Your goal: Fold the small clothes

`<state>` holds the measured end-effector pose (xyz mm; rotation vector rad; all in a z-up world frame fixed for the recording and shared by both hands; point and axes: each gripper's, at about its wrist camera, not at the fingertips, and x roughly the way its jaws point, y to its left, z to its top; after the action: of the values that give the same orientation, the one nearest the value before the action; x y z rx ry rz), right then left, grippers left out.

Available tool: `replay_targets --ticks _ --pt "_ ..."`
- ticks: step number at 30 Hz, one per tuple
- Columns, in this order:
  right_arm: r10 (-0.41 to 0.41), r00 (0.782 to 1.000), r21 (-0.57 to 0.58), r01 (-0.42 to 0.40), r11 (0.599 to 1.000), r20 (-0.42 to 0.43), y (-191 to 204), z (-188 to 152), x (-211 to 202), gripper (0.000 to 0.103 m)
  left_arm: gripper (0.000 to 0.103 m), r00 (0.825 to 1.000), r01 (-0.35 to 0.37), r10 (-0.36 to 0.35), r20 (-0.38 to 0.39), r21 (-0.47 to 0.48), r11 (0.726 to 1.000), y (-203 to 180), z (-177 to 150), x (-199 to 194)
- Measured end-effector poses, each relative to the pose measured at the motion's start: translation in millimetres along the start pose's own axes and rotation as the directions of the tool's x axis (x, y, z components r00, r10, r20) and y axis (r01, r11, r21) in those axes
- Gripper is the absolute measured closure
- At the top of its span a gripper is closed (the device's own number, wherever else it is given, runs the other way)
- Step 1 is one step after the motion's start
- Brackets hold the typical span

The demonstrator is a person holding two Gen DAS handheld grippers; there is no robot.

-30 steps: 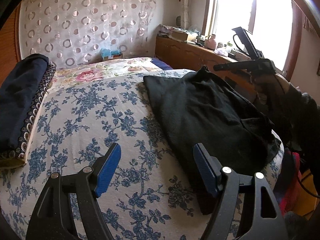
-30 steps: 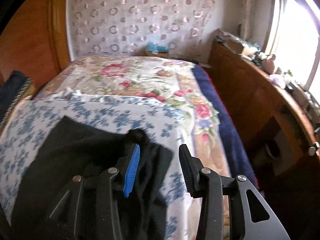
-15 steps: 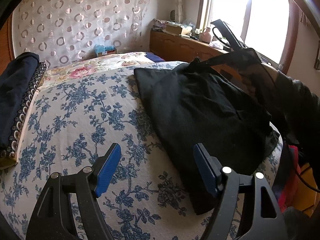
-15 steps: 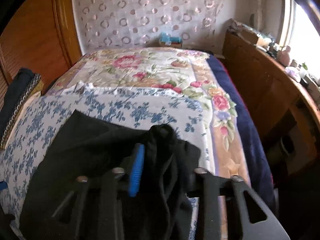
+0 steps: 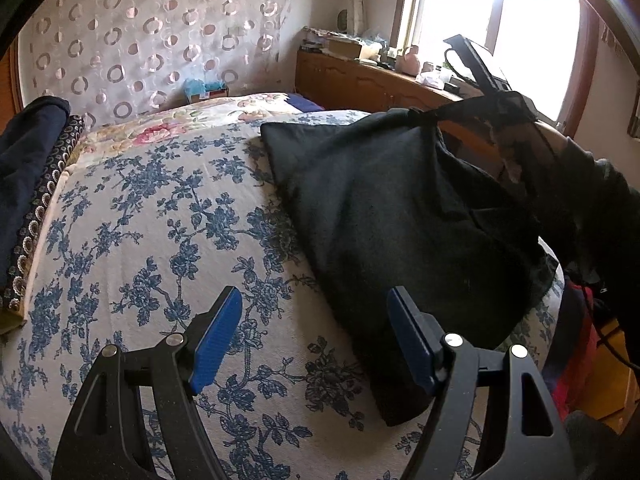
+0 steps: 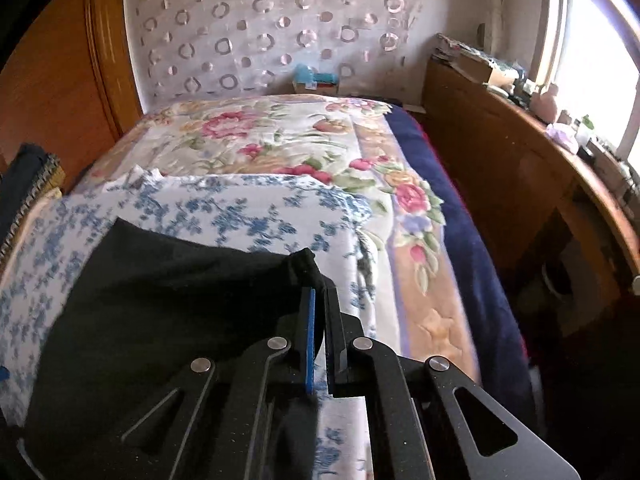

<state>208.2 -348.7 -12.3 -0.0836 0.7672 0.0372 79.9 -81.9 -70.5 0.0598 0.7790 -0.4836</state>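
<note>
The black, soft-knit garment [image 5: 400, 216] lies spread on the right half of the bed, on the white bedspread printed with blue flowers [image 5: 140, 220], and it's early going: by the look of it no fold is finished, most of the cloth is flat and loosely rumpled. The right gripper [image 6: 319, 300] has its fingers pressed together on a bunched far corner of the garment, and in the left wrist view that corner is drawn up off the bed toward the window. The left gripper [image 5: 316, 340] hovers over the near edge, fingers wide apart, holding nothing. Left to do, I'd say: carry the corner across, flatten, fold again. No brand, label or readable writing shows anywhere.
</note>
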Motion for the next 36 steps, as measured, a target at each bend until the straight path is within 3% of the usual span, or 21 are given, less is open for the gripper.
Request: replay_targets --ticks 7,9,14,22,27,36 --pt "-0.007 1.000 -0.011 0.008 1.000 0.008 10 -5 -17 0.098 0.027 1.000 -0.003 0.003 0.003 0.006 1.000 -2 -1 -1" --pt "-0.029 0.999 -0.018 0.030 0.999 0.022 15 -8 -25 0.085 0.027 1.000 -0.002 0.002 0.006 0.005 1.000 -2 -1 -2" --pt "-0.012 0.997 -0.047 0.015 0.999 0.077 28 -36 -58 0.068 0.027 1.000 -0.004 0.004 0.007 0.008 1.000 -3 -2 -3" --pt "0.143 0.989 -0.136 -0.136 0.981 0.047 71 -103 -94 0.068 0.027 1.000 0.006 -0.006 0.002 0.011 1.000 -7 -3 0" --pt "0.204 0.979 -0.138 -0.200 0.970 0.009 84 -124 -96 0.068 0.027 1.000 0.015 -0.015 -0.020 0.022 1.000 -11 -6 5" --pt "0.200 0.977 -0.168 -0.210 0.963 -0.074 99 -133 -73 0.068 0.027 0.998 0.029 -0.027 -0.050 0.035 0.999 -16 -11 10"
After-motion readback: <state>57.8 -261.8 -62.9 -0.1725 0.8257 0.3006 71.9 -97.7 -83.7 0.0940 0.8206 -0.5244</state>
